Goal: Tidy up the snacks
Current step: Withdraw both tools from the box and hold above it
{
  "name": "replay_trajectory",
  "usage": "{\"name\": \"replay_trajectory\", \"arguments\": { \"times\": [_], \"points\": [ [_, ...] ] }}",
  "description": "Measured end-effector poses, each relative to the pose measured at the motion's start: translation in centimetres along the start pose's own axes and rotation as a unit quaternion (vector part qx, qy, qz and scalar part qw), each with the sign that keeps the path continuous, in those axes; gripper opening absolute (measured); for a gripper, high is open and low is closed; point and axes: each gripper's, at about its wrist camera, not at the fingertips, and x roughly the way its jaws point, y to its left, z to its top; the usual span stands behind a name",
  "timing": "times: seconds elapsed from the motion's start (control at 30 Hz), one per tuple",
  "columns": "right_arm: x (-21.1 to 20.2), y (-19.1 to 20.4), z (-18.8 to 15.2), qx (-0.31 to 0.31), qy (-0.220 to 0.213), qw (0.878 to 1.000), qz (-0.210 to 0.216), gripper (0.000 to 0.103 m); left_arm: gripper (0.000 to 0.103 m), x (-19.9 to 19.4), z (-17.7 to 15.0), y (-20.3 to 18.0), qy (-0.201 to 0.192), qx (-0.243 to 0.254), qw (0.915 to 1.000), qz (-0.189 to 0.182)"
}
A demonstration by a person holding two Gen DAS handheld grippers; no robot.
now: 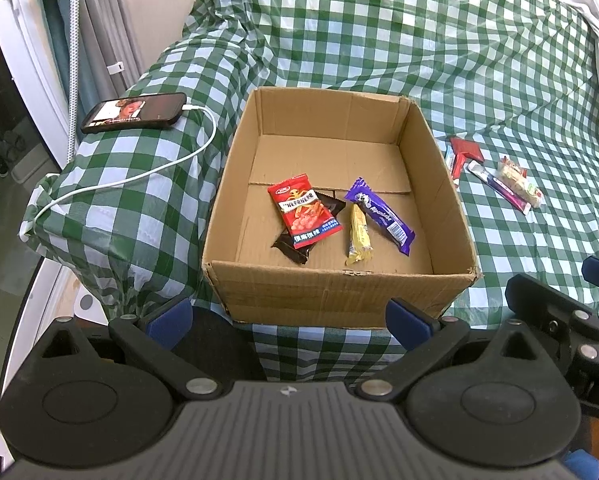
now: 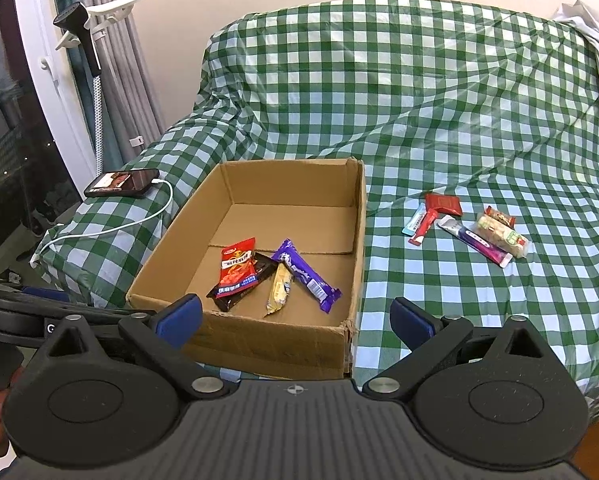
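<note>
An open cardboard box (image 1: 339, 288) (image 2: 267, 340) sits on a green checked cloth. Inside lie a red snack packet (image 1: 305, 210) (image 2: 237, 266) on top of a dark brown wrapper (image 1: 291, 248) (image 2: 223, 300), a yellow bar (image 1: 358, 236) (image 2: 279, 290) and a purple bar (image 1: 381, 216) (image 2: 307, 276). Right of the box, several loose snacks lie on the cloth: red packets (image 1: 465, 154) (image 2: 435, 212) and a purple stick (image 1: 499, 188) (image 2: 475, 240) by a pale bar (image 2: 503, 236). My left gripper (image 1: 289, 322) and right gripper (image 2: 295, 320) are open and empty, in front of the box.
A phone (image 1: 135, 112) (image 2: 123, 182) on a white charging cable (image 1: 139, 176) rests on the cloth-covered arm at the left. Curtains and a glass door stand further left. White fabric (image 2: 595, 40) lies at the far right.
</note>
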Motion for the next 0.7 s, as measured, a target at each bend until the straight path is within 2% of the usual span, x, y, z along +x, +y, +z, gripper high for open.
{"name": "replay_trajectory", "arguments": {
  "times": [0.4, 0.7],
  "points": [
    [0.7, -0.8, 0.0, 0.015, 0.010, 1.000, -0.004, 0.100, 0.103, 0.9, 0.6, -0.7, 0.013, 0.006, 0.9999, -0.001],
    [1.5, -3.4, 0.7, 0.038, -0.004, 0.999, -0.022, 0.100, 0.103, 2.2, 3.2, -2.8, 0.020, 0.019, 0.9996, -0.002]
  ]
}}
